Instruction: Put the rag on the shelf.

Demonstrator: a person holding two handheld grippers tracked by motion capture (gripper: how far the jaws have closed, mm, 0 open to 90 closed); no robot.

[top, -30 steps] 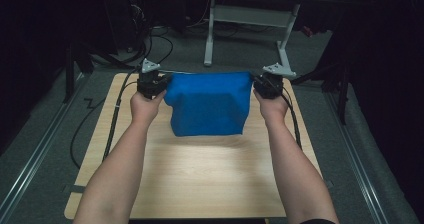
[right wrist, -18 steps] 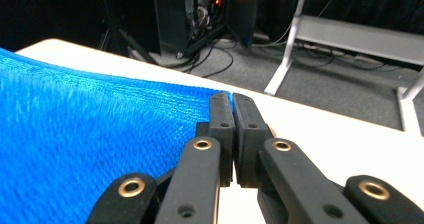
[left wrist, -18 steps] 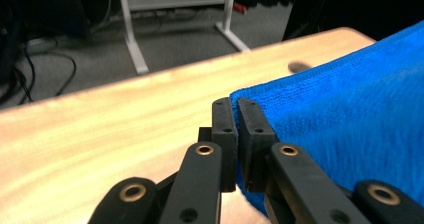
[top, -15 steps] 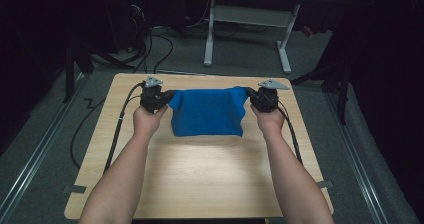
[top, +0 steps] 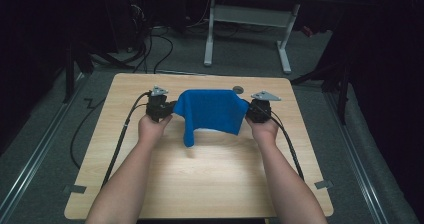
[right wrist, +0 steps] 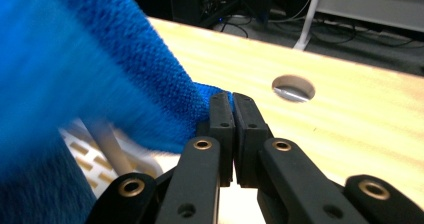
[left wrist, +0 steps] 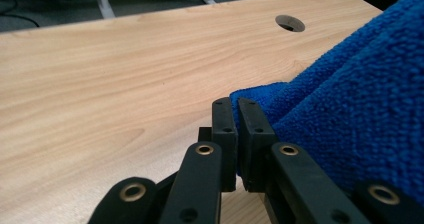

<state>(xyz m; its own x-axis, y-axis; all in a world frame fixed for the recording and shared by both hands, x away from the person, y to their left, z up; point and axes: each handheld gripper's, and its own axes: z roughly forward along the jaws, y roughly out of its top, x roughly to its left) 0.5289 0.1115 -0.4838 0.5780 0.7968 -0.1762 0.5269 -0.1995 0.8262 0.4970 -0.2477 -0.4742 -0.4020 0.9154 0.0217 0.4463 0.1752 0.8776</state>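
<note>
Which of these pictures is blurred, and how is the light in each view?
High view: the room is dark, light falls on the table, and the blue cloth casts a soft shadow. Left gripper view: even light, cloth weave sharp beside the left gripper. Right gripper view: the cloth is smeared by motion blur, the right gripper is sharp, and the wood looks overexposed.

A dim lab: a wooden desk on grey carpet, floor rails, loose cables, a white table frame

One blue cloth, two tongs, one table
</note>
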